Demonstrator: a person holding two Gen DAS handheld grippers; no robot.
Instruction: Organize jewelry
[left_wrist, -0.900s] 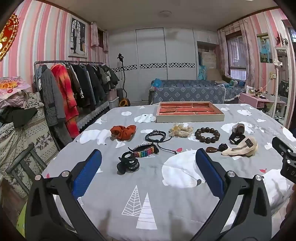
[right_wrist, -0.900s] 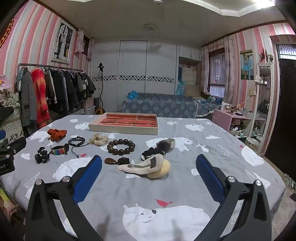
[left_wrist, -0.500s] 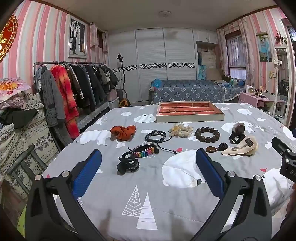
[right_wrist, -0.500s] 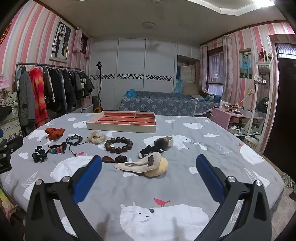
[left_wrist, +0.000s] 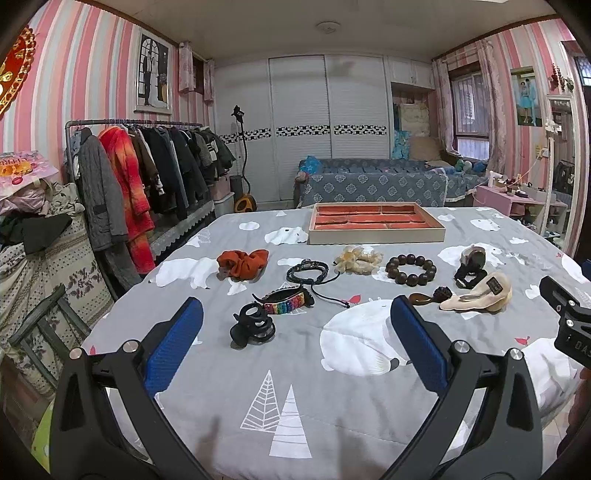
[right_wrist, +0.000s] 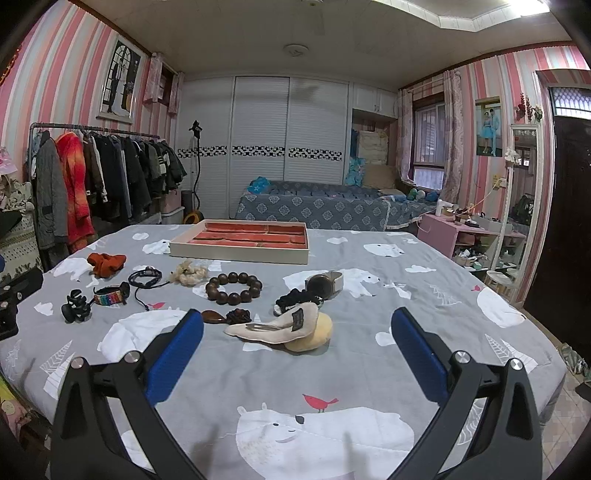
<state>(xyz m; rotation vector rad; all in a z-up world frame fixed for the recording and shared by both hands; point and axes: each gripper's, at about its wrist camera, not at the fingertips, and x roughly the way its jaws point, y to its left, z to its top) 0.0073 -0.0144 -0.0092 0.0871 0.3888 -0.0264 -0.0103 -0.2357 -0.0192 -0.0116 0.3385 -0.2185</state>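
A jewelry tray (left_wrist: 375, 239) (right_wrist: 240, 254) with red lining sits at the far side of the bed. In front of it lie an orange scrunchie (left_wrist: 242, 262) (right_wrist: 107, 263), a black cord bracelet (left_wrist: 307, 270) (right_wrist: 145, 277), a cream scrunchie (left_wrist: 358, 259) (right_wrist: 188, 273), a dark bead bracelet (left_wrist: 410, 269) (right_wrist: 233, 287), a rainbow bracelet (left_wrist: 286, 298) (right_wrist: 110, 295), a black claw clip (left_wrist: 253, 326) (right_wrist: 75, 307), a beige hair clip (left_wrist: 478, 297) (right_wrist: 275, 326) and a watch (right_wrist: 325, 286). My left gripper (left_wrist: 295, 338) is open, hovering near the claw clip. My right gripper (right_wrist: 295, 338) is open before the beige clip.
The grey bedspread (left_wrist: 288, 406) with polar bears covers the bed. A clothes rack (left_wrist: 147, 173) stands to the left, a blue sofa (left_wrist: 376, 181) behind and a pink side table (right_wrist: 454, 236) to the right. The other gripper shows at the edge (left_wrist: 569, 325) (right_wrist: 14, 306).
The right wrist view has shifted slightly, with the objects sliding a little left and down in frame. The left view is nearly unchanged. Both grippers stay open.
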